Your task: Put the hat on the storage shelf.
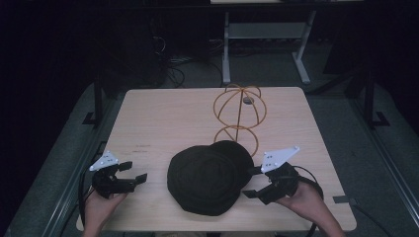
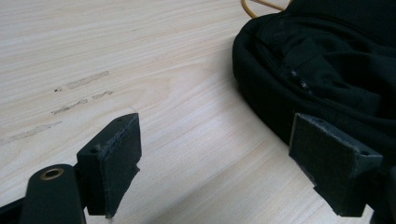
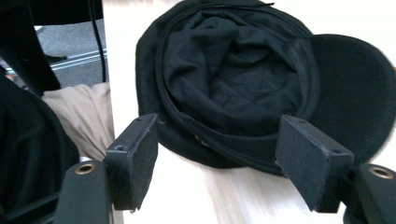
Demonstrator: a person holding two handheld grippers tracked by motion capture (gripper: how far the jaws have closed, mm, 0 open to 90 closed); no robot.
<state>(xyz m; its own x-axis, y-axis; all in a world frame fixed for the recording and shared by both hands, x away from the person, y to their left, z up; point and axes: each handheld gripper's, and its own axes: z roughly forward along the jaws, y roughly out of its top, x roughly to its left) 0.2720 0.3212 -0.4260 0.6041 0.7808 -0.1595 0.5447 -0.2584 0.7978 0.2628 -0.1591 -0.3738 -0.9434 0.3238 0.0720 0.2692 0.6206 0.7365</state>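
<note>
A black cap [image 1: 207, 178] lies upside down on the light wooden table [image 1: 163, 118], its brim [image 1: 232, 150] pointing away from the person. The right gripper view shows its hollow inside [image 3: 233, 70] and the brim [image 3: 355, 93]. In the left gripper view its rim [image 2: 317, 70] lies at the right. Behind it stands an orange wire hat stand [image 1: 239, 111]. My left gripper [image 1: 132, 174] is open, left of the cap and apart from it. My right gripper [image 1: 251, 182] is open at the cap's right edge, jaws either side of the rim; touching cannot be told.
A white desk frame [image 1: 267, 44] and cables stand on the floor beyond the table. Faint scuff marks [image 2: 79, 95] streak the wood near the left gripper. The person's beige trouser leg [image 3: 84, 116] is at the table's near edge. Bare tabletop lies at the back left.
</note>
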